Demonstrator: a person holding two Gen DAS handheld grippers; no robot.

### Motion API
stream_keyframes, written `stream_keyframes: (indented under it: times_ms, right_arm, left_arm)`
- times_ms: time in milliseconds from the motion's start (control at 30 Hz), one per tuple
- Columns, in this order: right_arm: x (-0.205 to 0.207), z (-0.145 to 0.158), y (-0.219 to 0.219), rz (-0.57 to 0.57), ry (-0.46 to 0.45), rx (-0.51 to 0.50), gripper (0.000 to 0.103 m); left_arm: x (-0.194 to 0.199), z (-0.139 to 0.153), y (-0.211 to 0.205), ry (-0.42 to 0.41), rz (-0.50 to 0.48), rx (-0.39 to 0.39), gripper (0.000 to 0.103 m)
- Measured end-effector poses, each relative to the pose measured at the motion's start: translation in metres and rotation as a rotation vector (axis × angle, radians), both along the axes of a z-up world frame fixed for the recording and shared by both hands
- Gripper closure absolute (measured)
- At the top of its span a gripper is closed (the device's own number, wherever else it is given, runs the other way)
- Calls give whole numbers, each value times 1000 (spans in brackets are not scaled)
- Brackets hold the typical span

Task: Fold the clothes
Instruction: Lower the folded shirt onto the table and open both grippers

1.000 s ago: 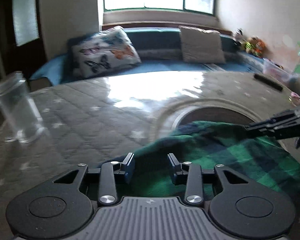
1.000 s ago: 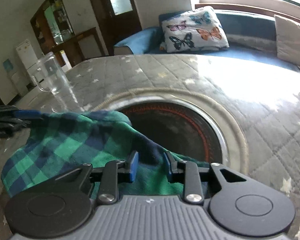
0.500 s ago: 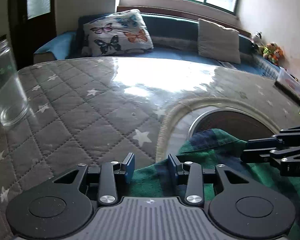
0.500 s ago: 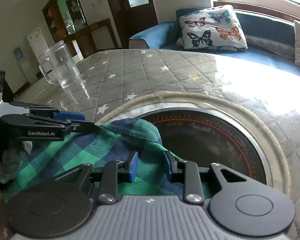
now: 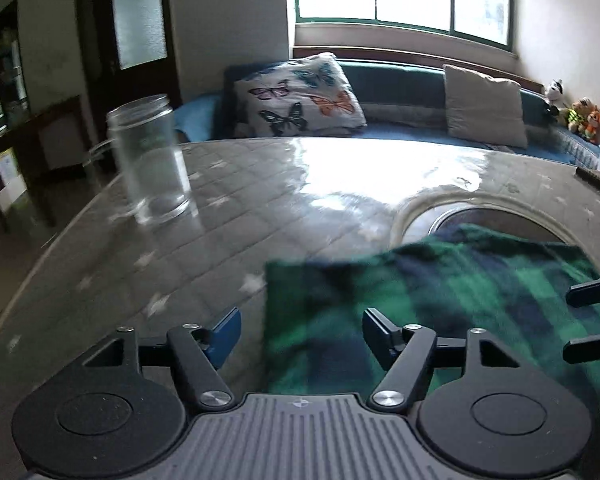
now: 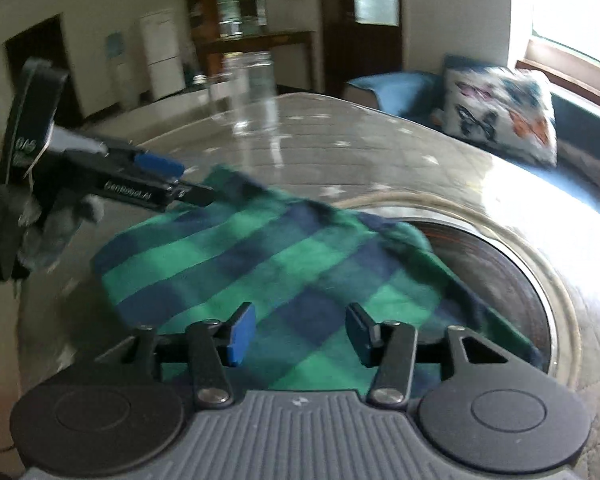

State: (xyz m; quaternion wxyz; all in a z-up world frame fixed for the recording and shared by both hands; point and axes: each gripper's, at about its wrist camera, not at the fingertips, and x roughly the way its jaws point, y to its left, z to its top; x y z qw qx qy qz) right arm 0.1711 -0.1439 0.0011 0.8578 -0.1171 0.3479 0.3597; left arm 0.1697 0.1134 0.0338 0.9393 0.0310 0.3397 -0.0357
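Grippers, two, both spread wide and holding nothing: left gripper (image 5: 298, 334) hangs over the near left edge of the green-and-navy checked flannel garment (image 6: 284, 268); right gripper (image 6: 300, 334) hangs above its near middle. We find the garment folded flat on the grey quilted star-print tabletop (image 5: 220, 208), its far corner at two o'clock drooping over the round recessed burner well (image 6: 496, 264). Clear glass mug (image 5: 152, 160) stands at ten o'clock, well apart. We would press the fold flat, square its edges, and sweep clear of the mug.

Home living room: sofa (image 5: 400, 88), cushions (image 5: 296, 98), fridge (image 6: 162, 54).
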Motion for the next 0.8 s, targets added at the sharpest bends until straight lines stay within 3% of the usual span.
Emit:
stream_keyframes:
  times_ms: [333,400,467,500,600,700,733,800]
  right_arm:
    - [-61,-19,37,149,-139,-139,49]
    - [-67,-17,36,170,-143,-127,49]
    - [-71,-18,37,177,-148,-141,50]
    - [-73,-20,37,175,-151,-149,50]
    - [-75,-27,38,178,-152,-169,55]
    - [-76,-31,37,172,-159,-176,70]
    - [-77,-30,36,172,-154,-165,79]
    - [-80,-29,35,168,-159,-159,85]
  left_arm:
    - [-54,-19,19,38,81,-90,38]
    - [-58,-20,23,38,88,-121,50]
    - [-63,-20,26,49,93,-169,53]
    - [-64,-21,27,55,90,-183,60]
    - [-68,-24,26,65,73,-214,74]
    - [-73,-24,24,74,61,-232,83]
    - [-74,-24,24,76,58,-233,83]
    - [-79,-24,23,82,54,-241,86]
